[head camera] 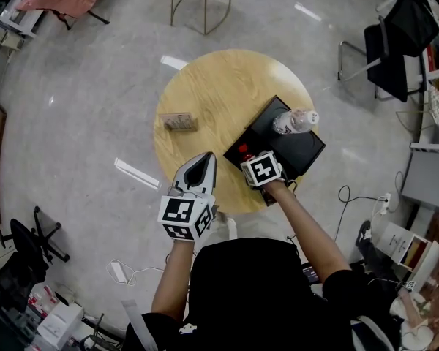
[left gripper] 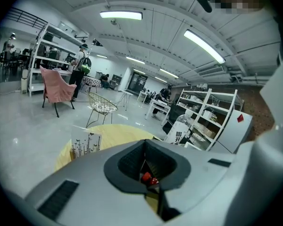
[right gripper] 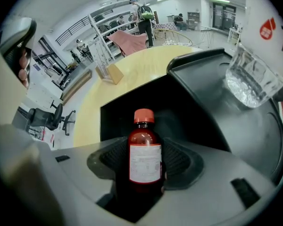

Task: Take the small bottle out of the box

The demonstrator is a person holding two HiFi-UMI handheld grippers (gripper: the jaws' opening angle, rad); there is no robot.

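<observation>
While the small bottle (right gripper: 144,145) stands upright inside the box (right gripper: 120,114), by its near corner, my right gripper (right gripper: 145,175) has its fingers (right gripper: 178,160) wide apart around it, not gripping. My left gripper (left gripper: 151,175), outside the box, is closed and empty. An off-centre squeeze could tip the bottle over.

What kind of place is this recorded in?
Probably an open-plan lab or workshop office: white metal shelving racks, a black office chair, and long ceiling strip lights over a bare polished floor.
</observation>
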